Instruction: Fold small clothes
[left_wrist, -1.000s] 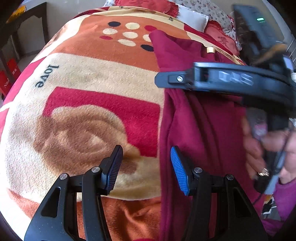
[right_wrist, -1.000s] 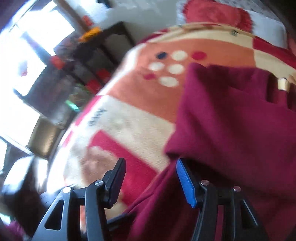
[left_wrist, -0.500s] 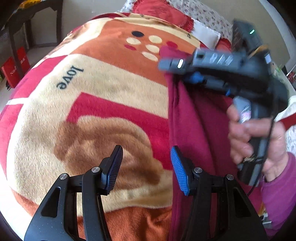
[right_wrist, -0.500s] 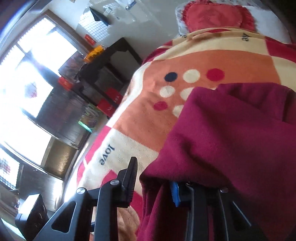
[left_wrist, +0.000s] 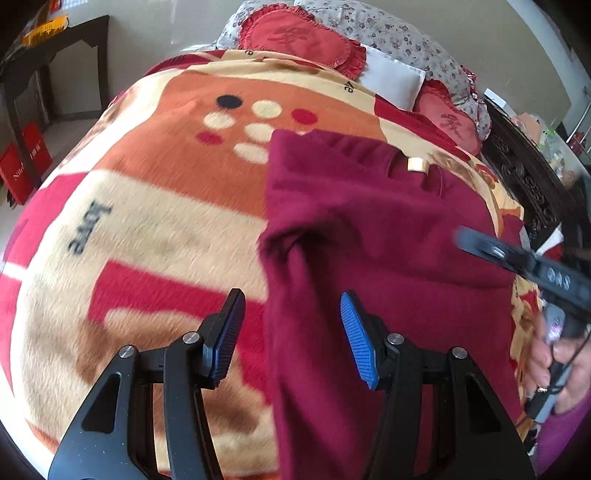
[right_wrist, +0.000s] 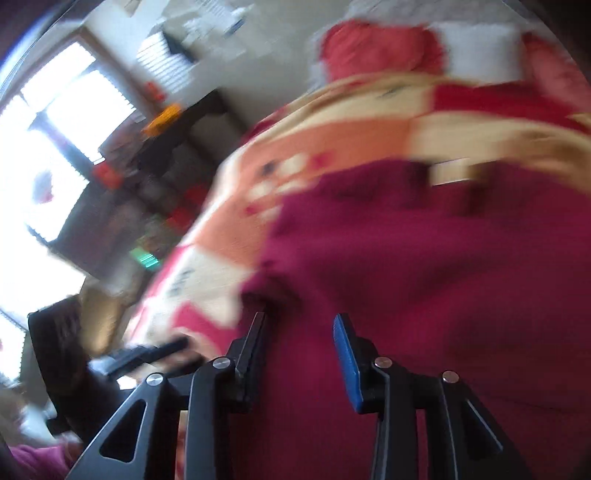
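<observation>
Holding both tools over the bed (left_wrist: 155, 229), I have my left hand-held gripper (left_wrist: 291, 332) spread wide, with nothing between its pads. Its left finger (left_wrist: 227, 332) hangs over the patterned blanket (left_wrist: 166, 192); its right, blue-padded finger (left_wrist: 356, 339) hangs over the maroon garment (left_wrist: 369, 229).

The maroon garment lies on the blanket toward the right edge of the bed, running from the near edge up past the middle. Its left edge passes between my left fingers. A folded layer lies over the upper part, and its lower left corner bunches just above my left fingertips. A small tan label (left_wrist: 417, 164) shows near the top of the garment.

My right hand-held gripper (right_wrist: 299, 332) is also spread, holding nothing; it sits over the garment (right_wrist: 424, 277), with its left finger close to the bunched fold corner. The right wrist view is motion-blurred. In the left wrist view that tool (left_wrist: 524, 266) appears at the right edge of the bed, gripped by my right hand (left_wrist: 554, 365).

Red cushions (left_wrist: 303, 40) rest at the far end of the bed.
</observation>
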